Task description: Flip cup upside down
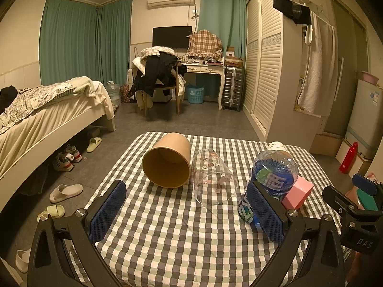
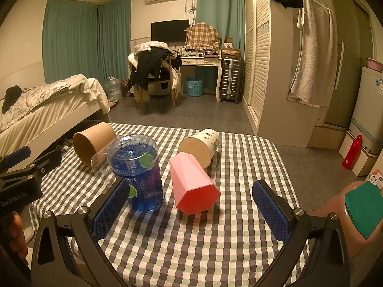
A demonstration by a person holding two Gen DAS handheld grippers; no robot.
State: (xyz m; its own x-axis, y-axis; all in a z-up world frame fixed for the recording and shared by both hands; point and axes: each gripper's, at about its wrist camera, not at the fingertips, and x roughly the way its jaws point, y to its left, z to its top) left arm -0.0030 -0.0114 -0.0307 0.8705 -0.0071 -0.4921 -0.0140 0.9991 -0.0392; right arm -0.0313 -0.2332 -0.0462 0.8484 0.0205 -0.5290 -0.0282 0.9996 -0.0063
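Observation:
Several cups are on a checked tablecloth (image 1: 167,227) (image 2: 191,239). A brown paper cup (image 1: 167,161) (image 2: 92,142) lies on its side, mouth toward me. A clear glass cup (image 1: 214,177) (image 2: 100,165) lies beside it. A blue plastic cup (image 1: 273,181) (image 2: 138,174) stands upside down. A pink faceted cup (image 2: 194,186) (image 1: 298,195) and a white printed paper cup (image 2: 201,147) (image 1: 278,147) lie on their sides. My left gripper (image 1: 189,212) is open and empty, before the brown and glass cups. My right gripper (image 2: 191,212) is open and empty, before the pink cup.
A bed (image 1: 47,110) stands to the left, with shoes and slippers (image 1: 65,192) on the floor. A chair piled with clothes (image 1: 158,76), a desk, a suitcase and a wardrobe (image 1: 265,71) are beyond the table. A red bottle (image 2: 352,151) stands on the floor at right.

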